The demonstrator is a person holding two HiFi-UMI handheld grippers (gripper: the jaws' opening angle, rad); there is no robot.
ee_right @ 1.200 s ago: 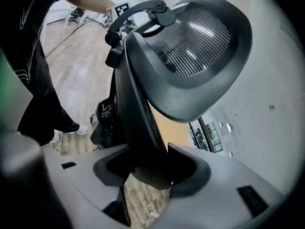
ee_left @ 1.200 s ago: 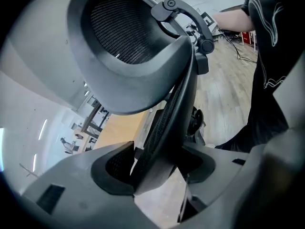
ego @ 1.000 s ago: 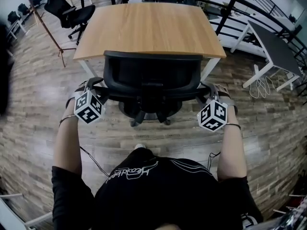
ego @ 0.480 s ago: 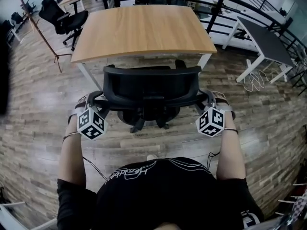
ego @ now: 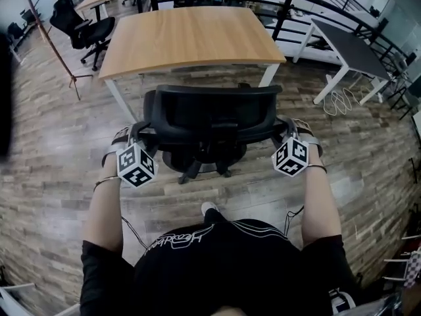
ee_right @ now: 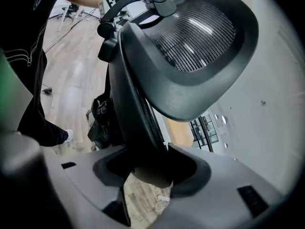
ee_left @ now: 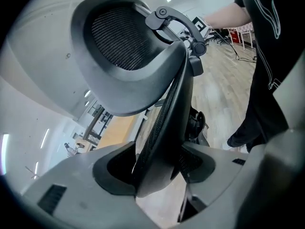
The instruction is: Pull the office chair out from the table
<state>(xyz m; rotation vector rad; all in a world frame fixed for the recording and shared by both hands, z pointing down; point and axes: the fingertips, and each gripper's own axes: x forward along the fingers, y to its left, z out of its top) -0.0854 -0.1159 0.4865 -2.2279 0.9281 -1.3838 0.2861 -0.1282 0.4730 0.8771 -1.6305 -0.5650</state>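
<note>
A black mesh office chair stands on the wood floor a little in front of the wooden table, its back toward me. My left gripper is shut on the left edge of the backrest, and my right gripper is shut on the right edge. In the left gripper view the backrest rim runs down between the jaws of the left gripper, with the headrest above. The right gripper view mirrors this: the backrest rim sits pinched in the right gripper.
Another black office chair and a thin stand are at the far left. A grey table with cables on the floor is at the right. A black railing runs behind. My foot is just behind the chair.
The chair and both grippers have come back toward me, away from the table. A strip of floor now shows between the chair's back and the table edge. Both grips are unchanged.
</note>
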